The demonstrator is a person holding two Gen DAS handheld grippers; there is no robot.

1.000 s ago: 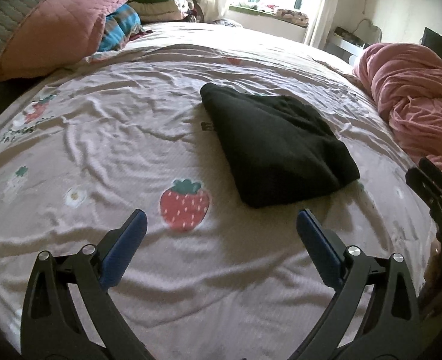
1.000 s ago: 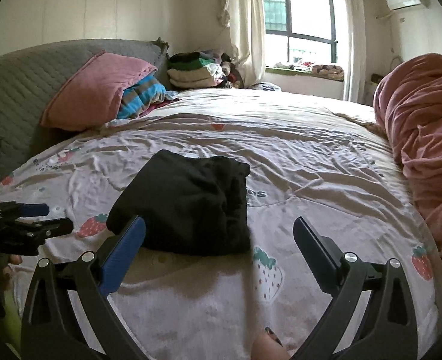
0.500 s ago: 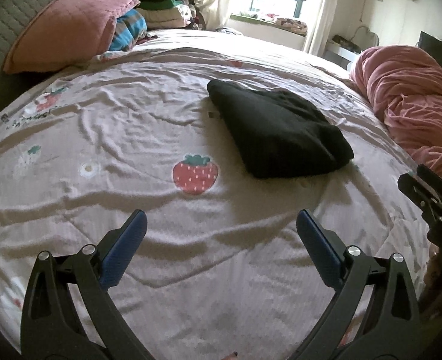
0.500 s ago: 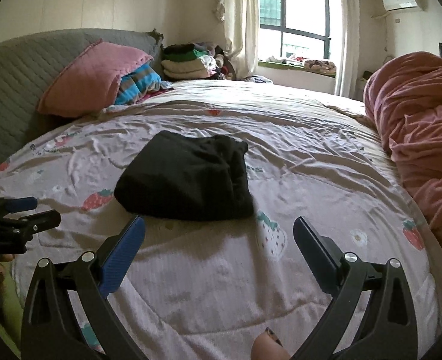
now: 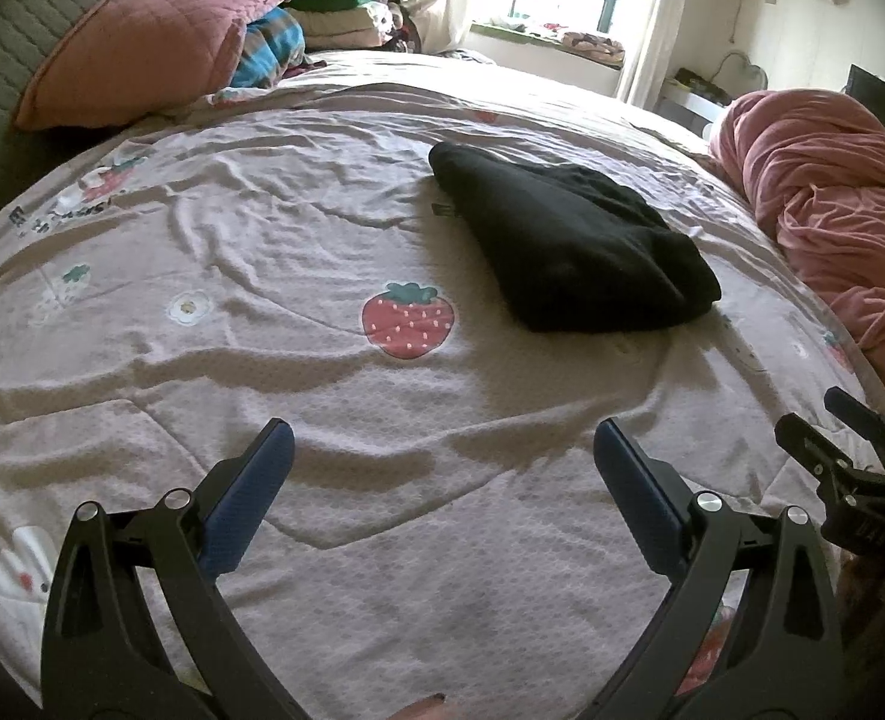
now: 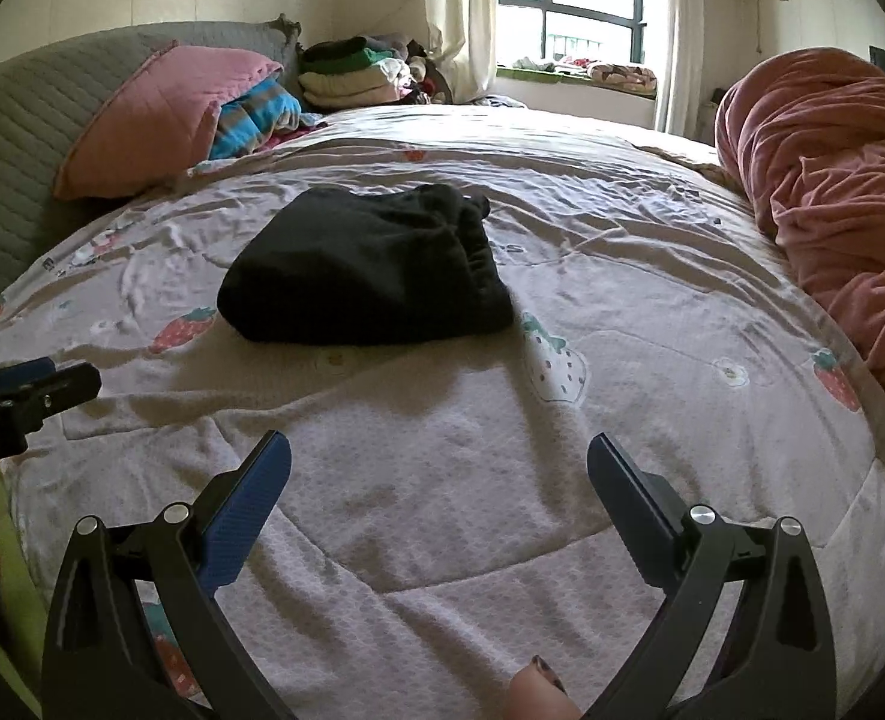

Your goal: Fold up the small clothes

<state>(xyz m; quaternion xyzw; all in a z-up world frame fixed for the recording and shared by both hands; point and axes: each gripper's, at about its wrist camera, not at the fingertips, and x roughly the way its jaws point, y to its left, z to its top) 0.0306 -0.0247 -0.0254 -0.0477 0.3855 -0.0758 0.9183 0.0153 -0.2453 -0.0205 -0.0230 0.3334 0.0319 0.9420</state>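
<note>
A black garment (image 5: pixel 568 246) lies folded into a compact bundle on the strawberry-print bedspread (image 5: pixel 262 240); it also shows in the right wrist view (image 6: pixel 364 267). My left gripper (image 5: pixel 442 480) is open and empty, well short of the garment and above the bedspread. My right gripper (image 6: pixel 439 486) is open and empty, also back from the garment. The right gripper shows at the right edge of the left wrist view (image 5: pixel 850 456). The left gripper shows at the left edge of the right wrist view (image 6: pixel 22 390).
A pink pillow (image 5: pixel 136 42) and striped fabric (image 5: pixel 268 45) lie at the head of the bed by a grey headboard (image 6: pixel 16 138). A crumpled pink blanket (image 5: pixel 826 192) lies along the right. Stacked clothes (image 6: pixel 352 72) sit near the window.
Both grippers have pulled back from the folded black garment toward the near edge of the bed. The garment has stayed in place. Both grippers stay open.
</note>
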